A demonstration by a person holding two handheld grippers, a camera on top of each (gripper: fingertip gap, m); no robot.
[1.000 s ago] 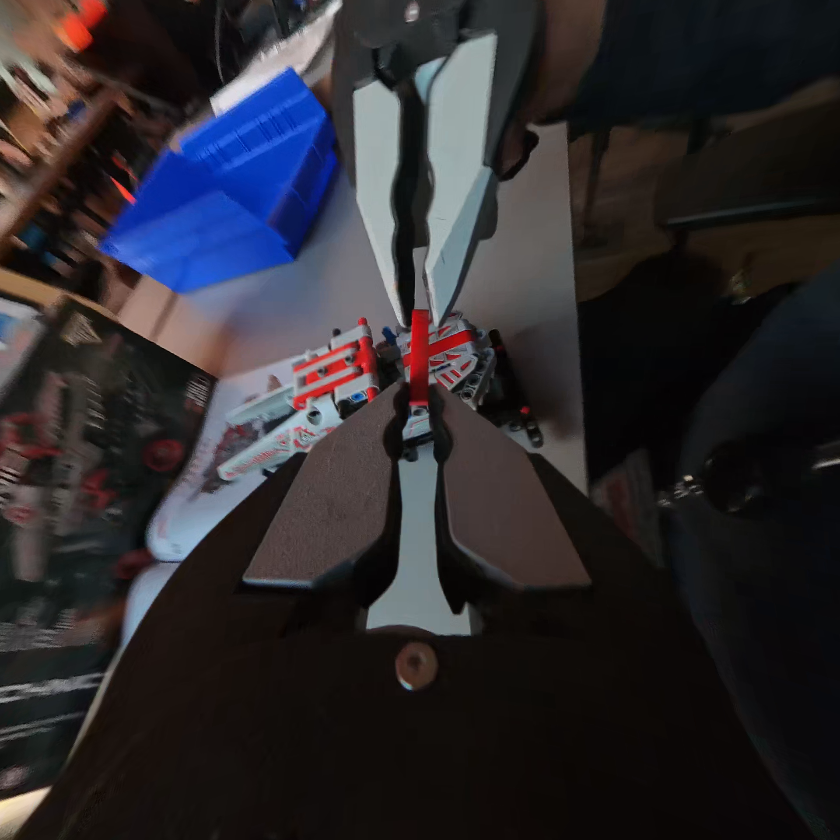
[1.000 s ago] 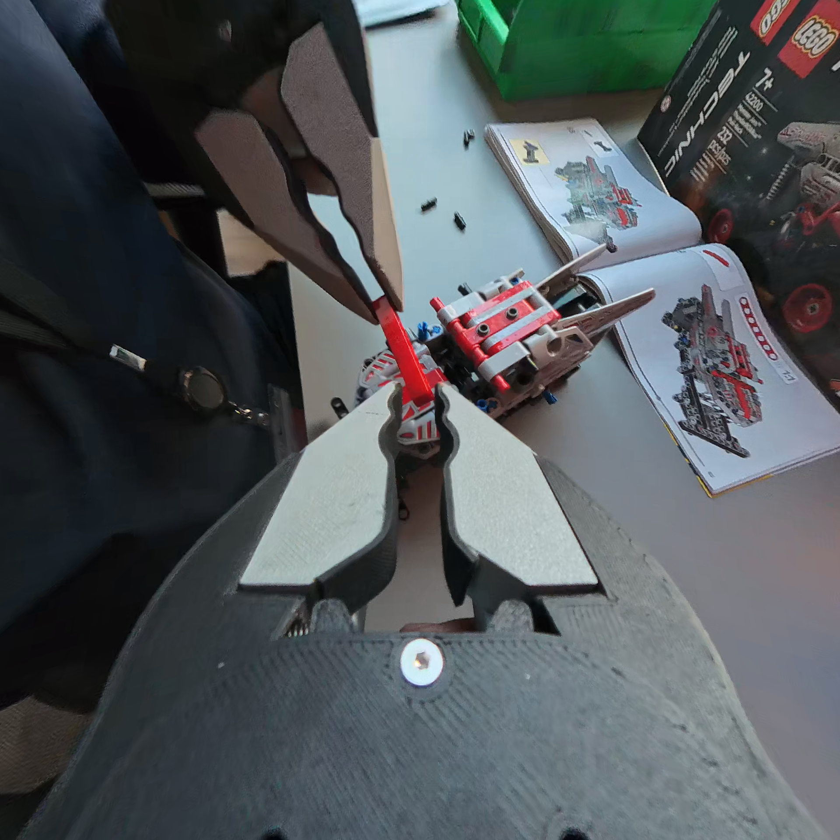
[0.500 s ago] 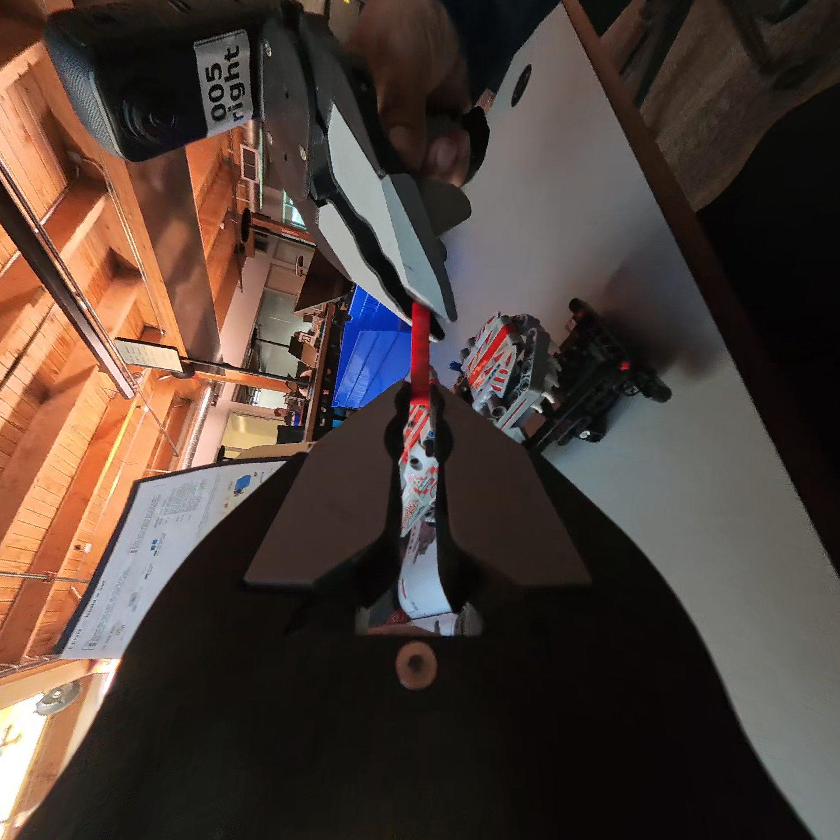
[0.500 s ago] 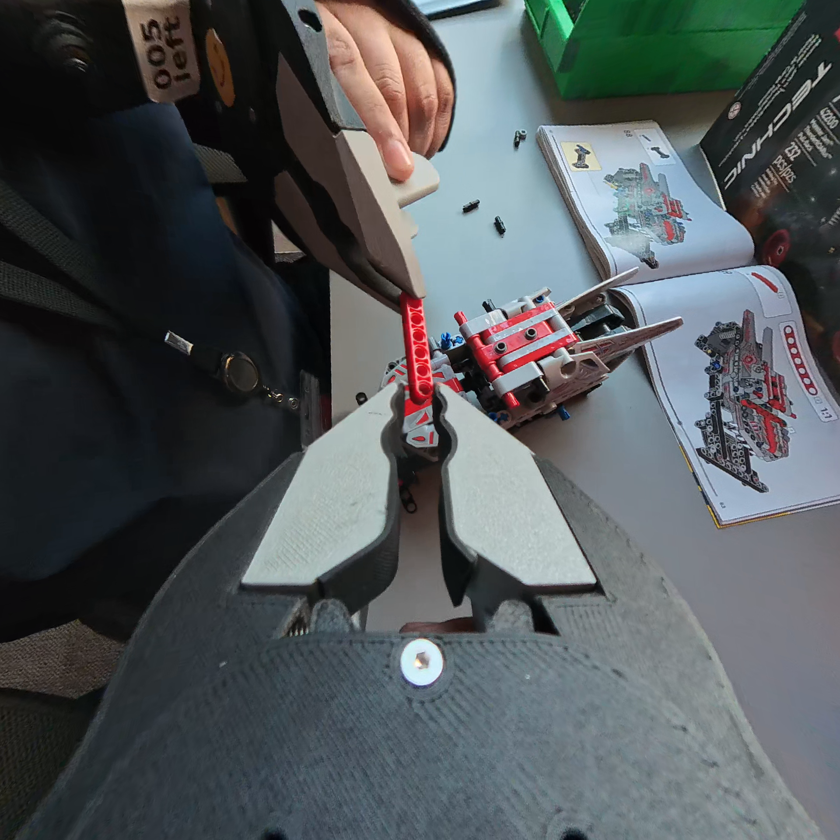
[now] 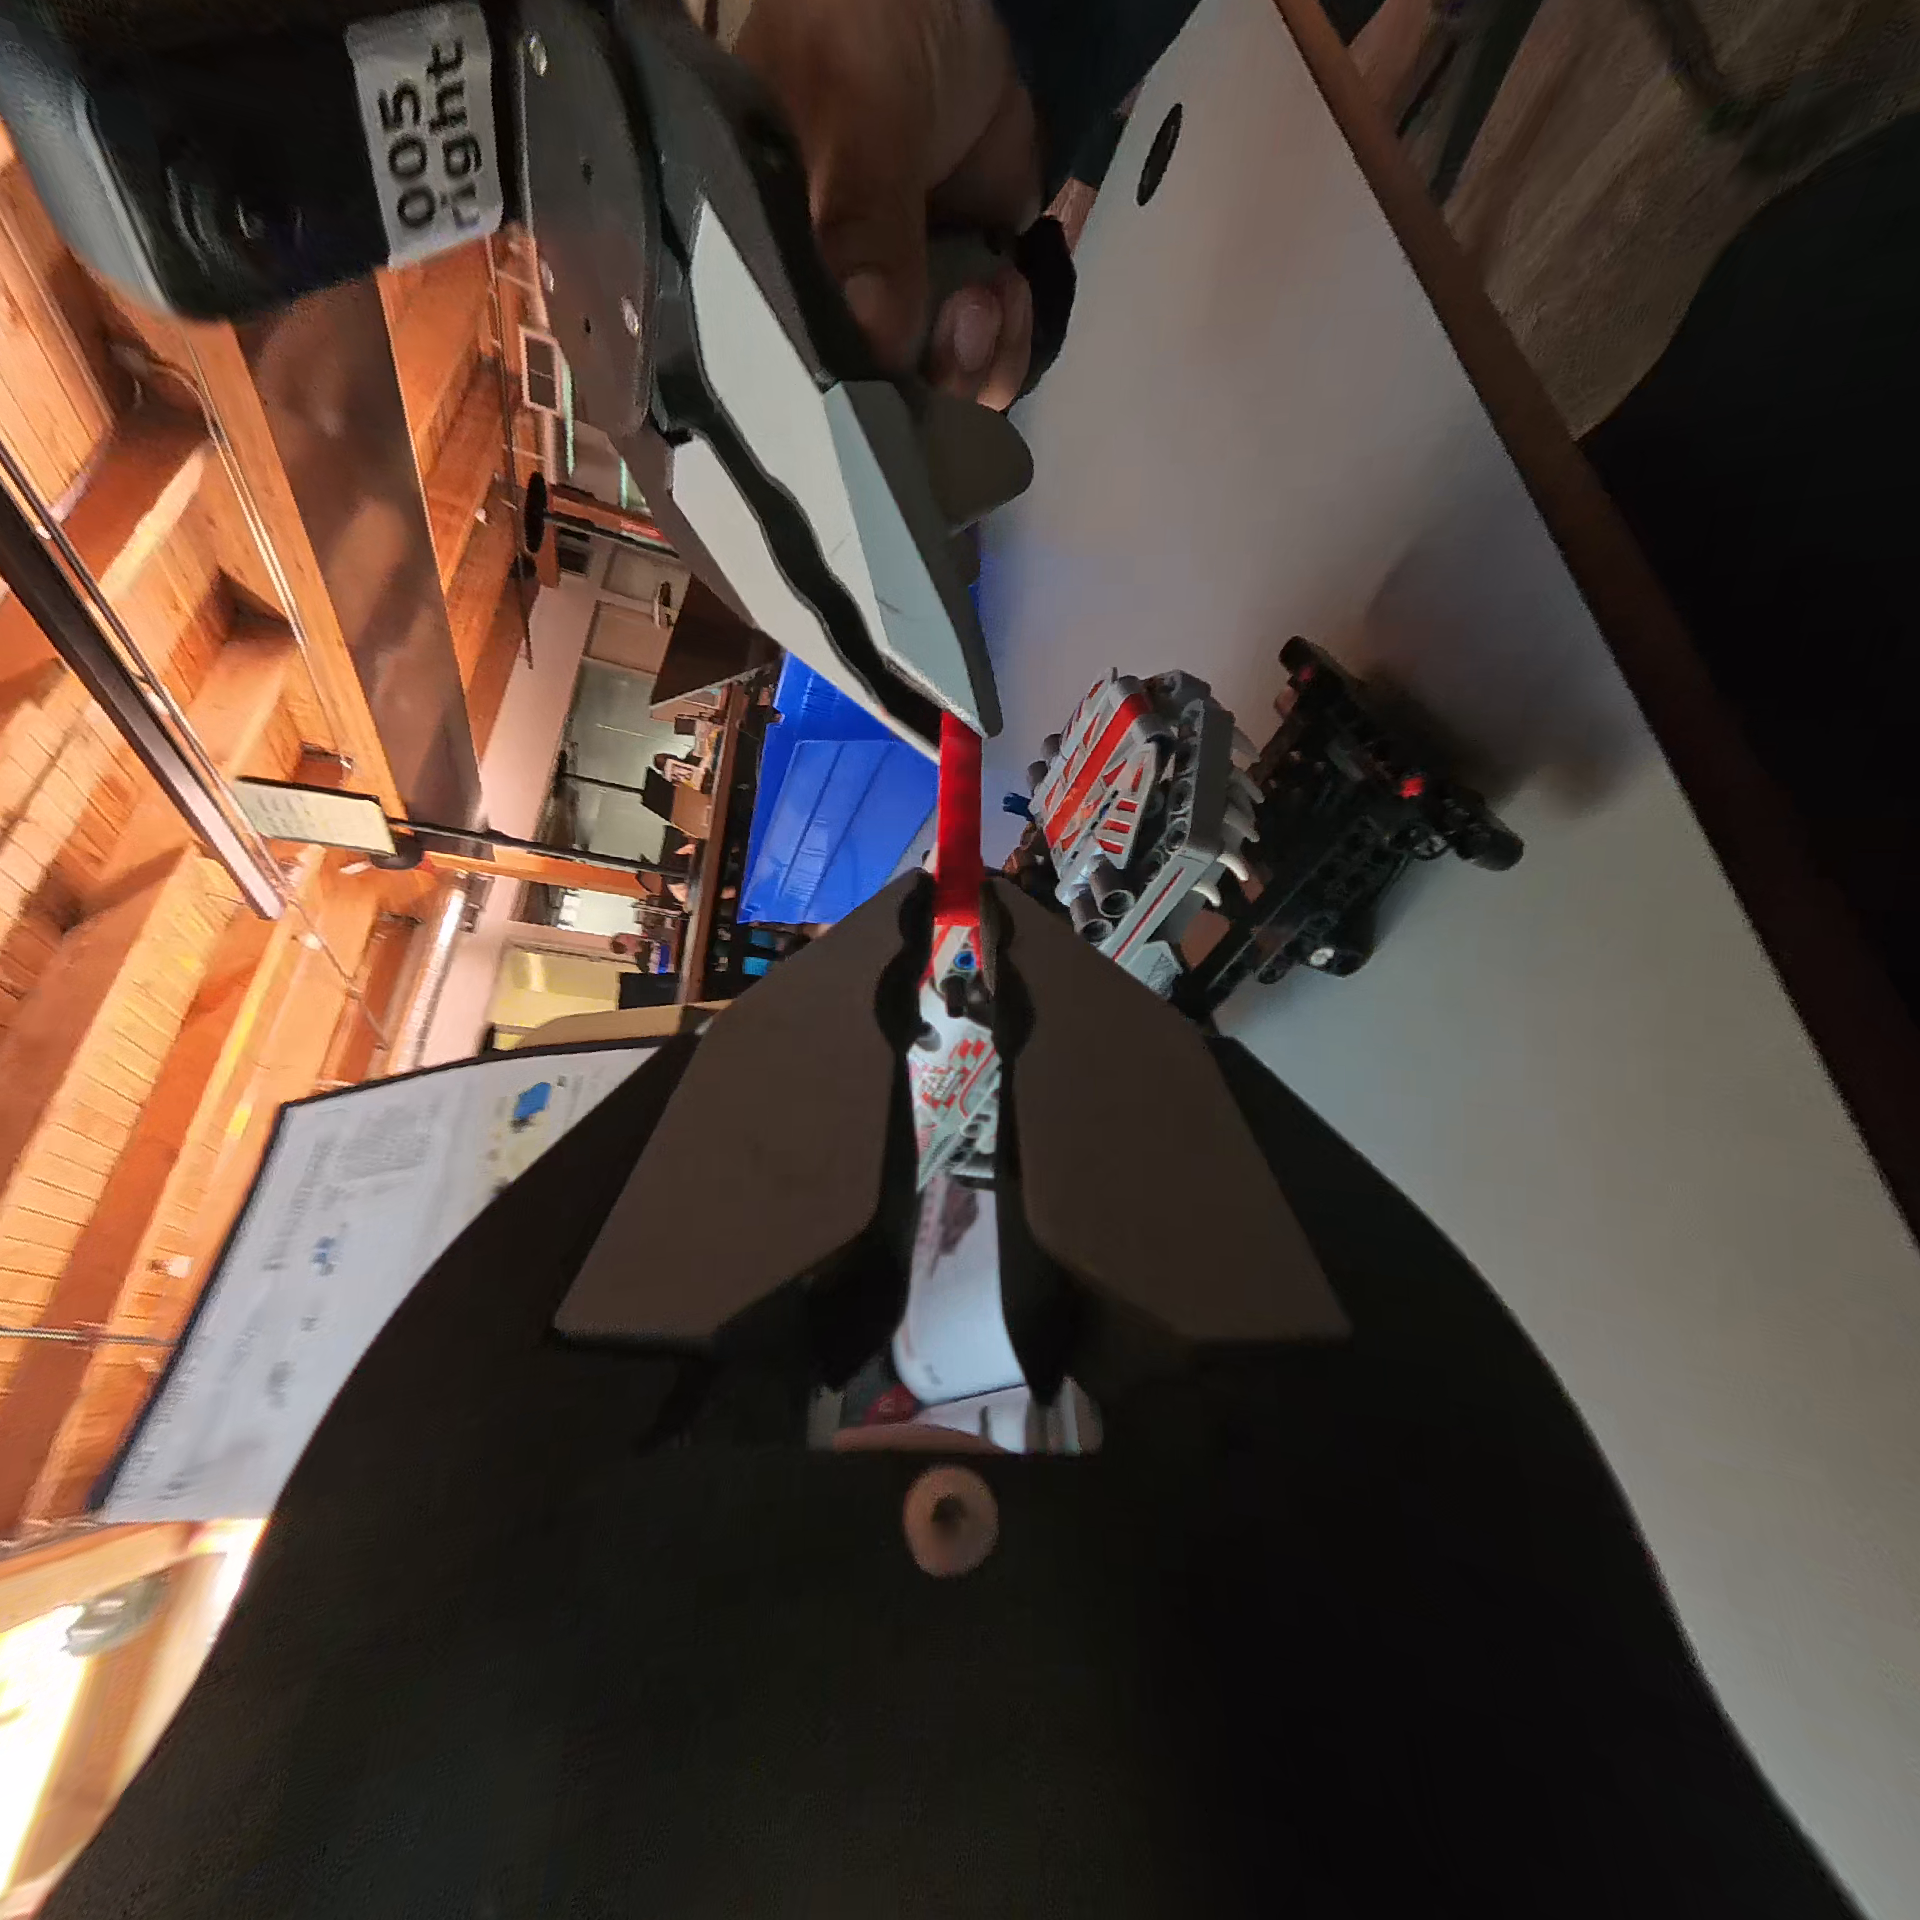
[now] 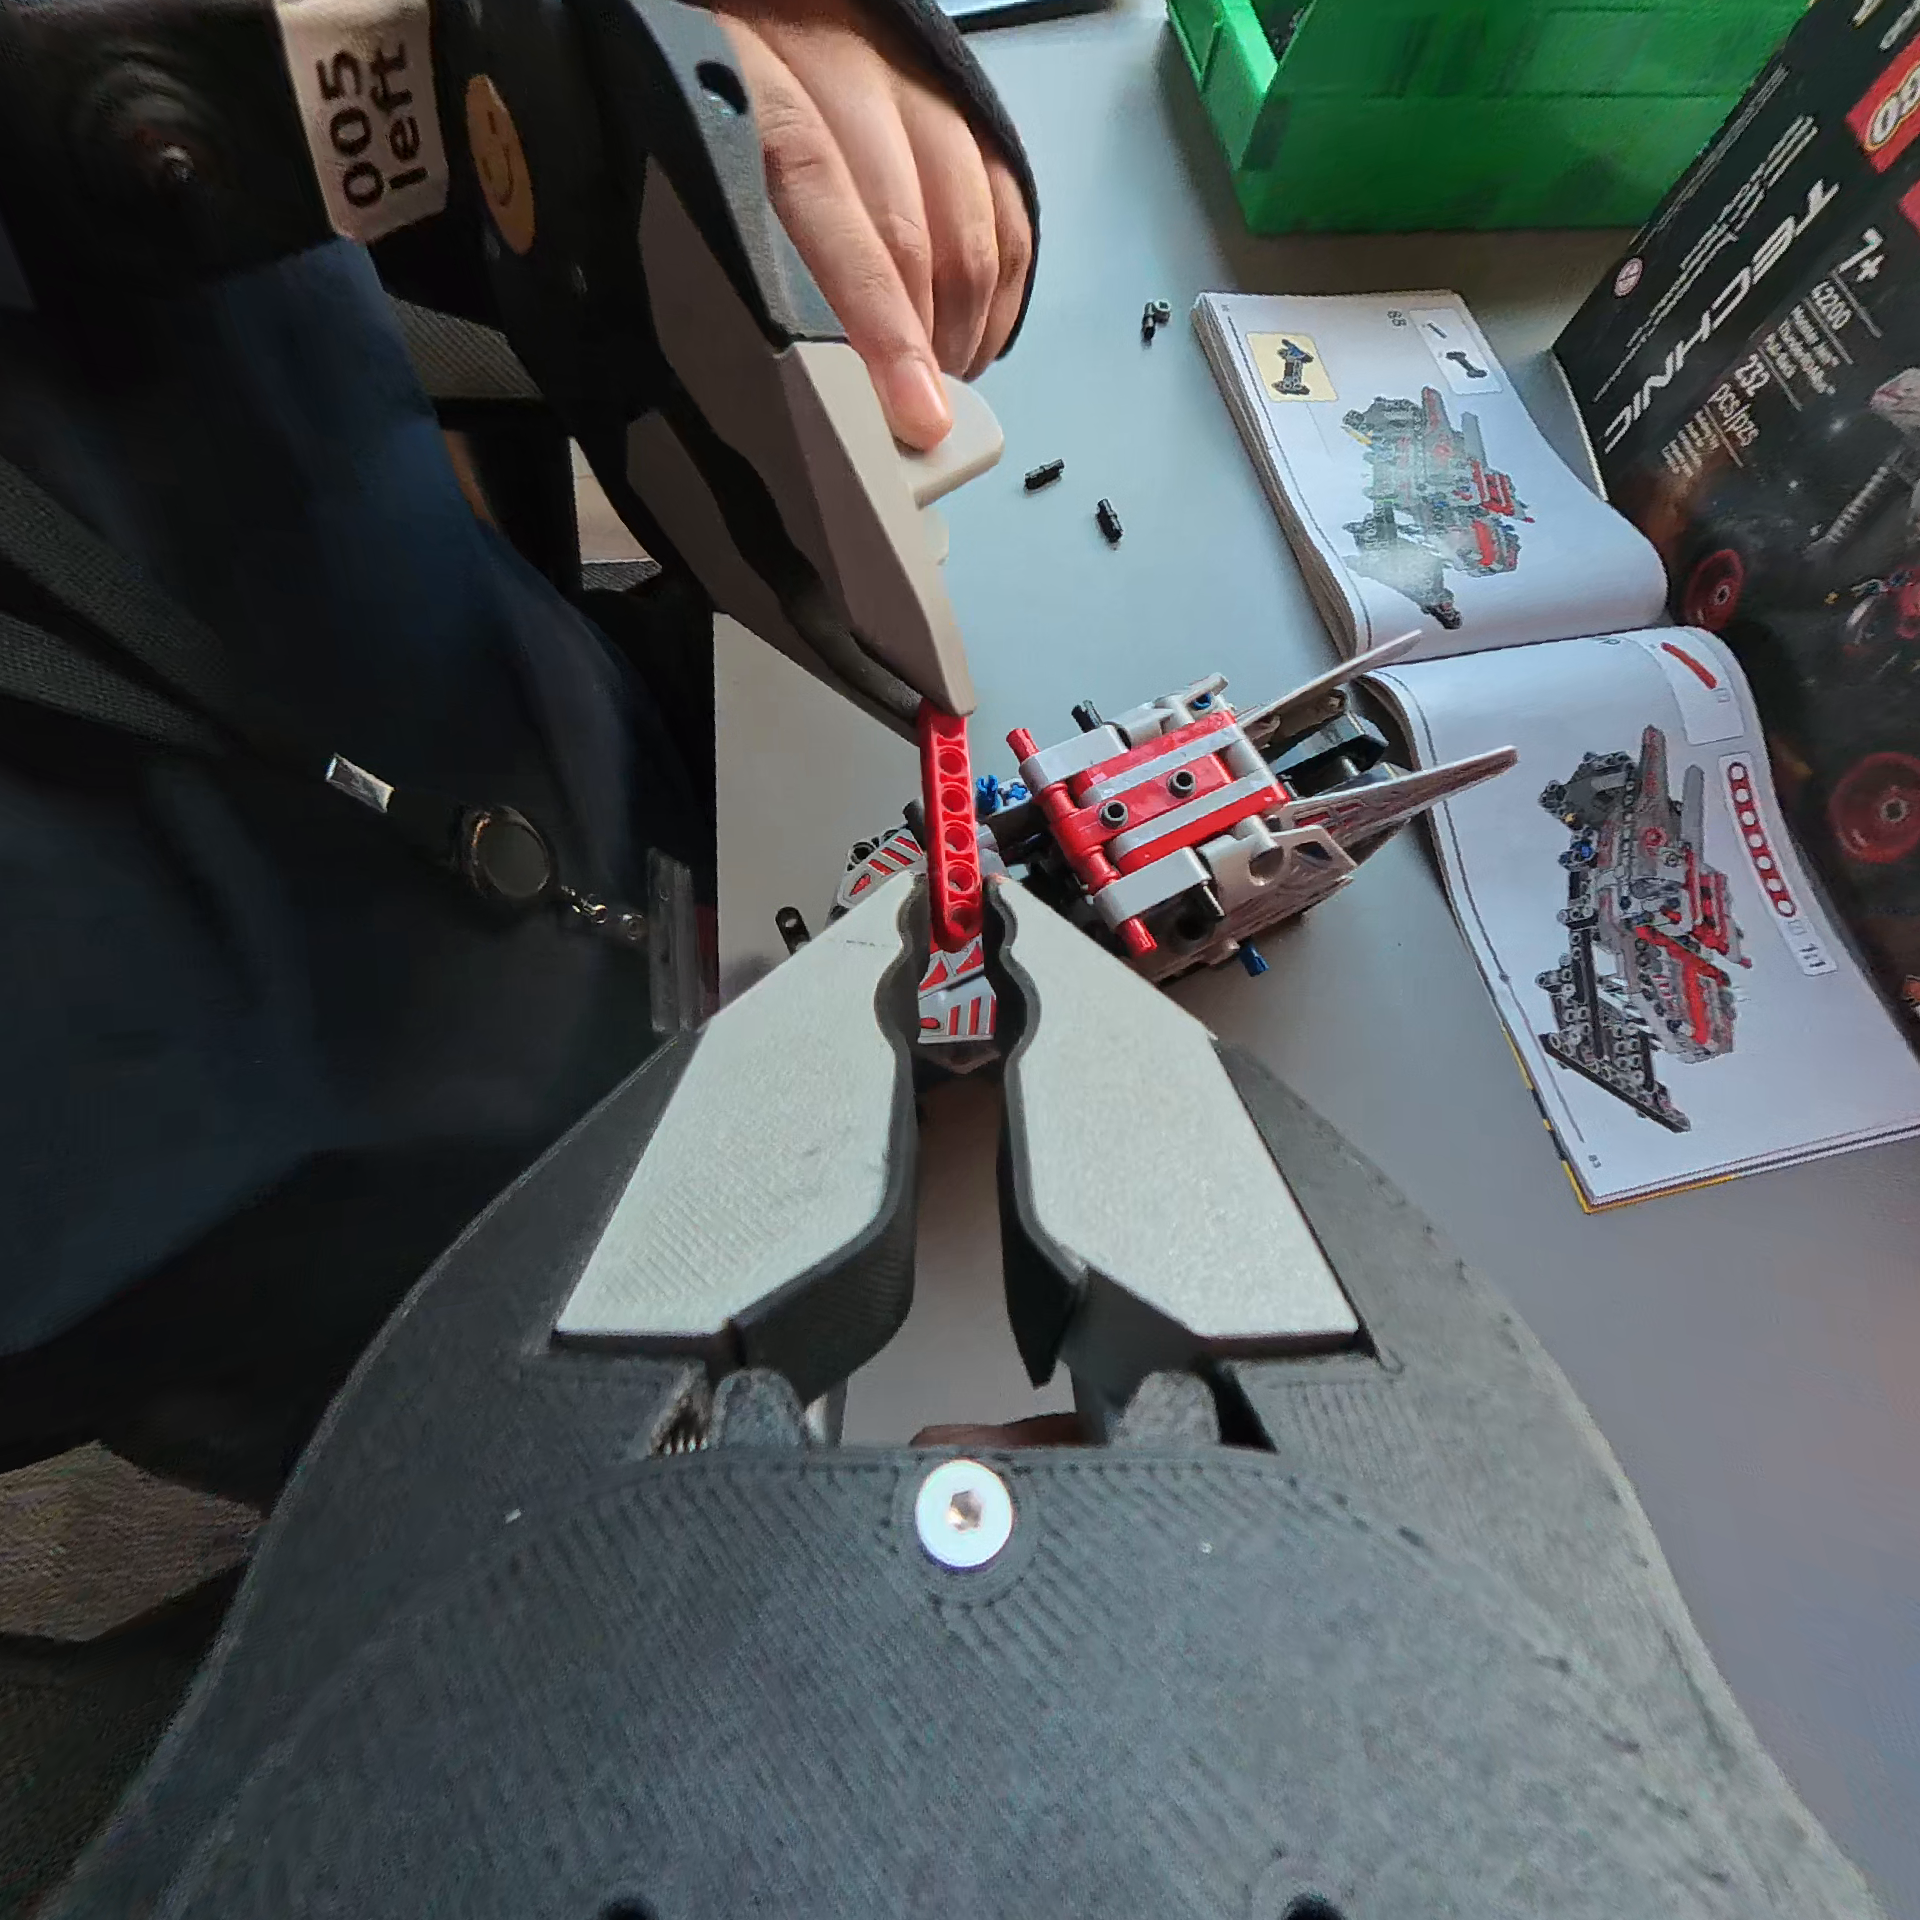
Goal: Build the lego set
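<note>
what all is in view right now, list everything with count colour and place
red beam: 1, red, held above the table, one end in each gripper
lego model: 1, red, grey and black, on the table behind the beam
instruction booklet: 1, white, open, right of the model
set box: 1, black, far right
green bin: 1, green, top right
blue bin: 1, blue, far end of the table
loose pins: 3 seen, black, on the grey table near the booklet
left gripper: shut on the beam
right gripper: shut on the beam
hand: on the left gripper
</note>
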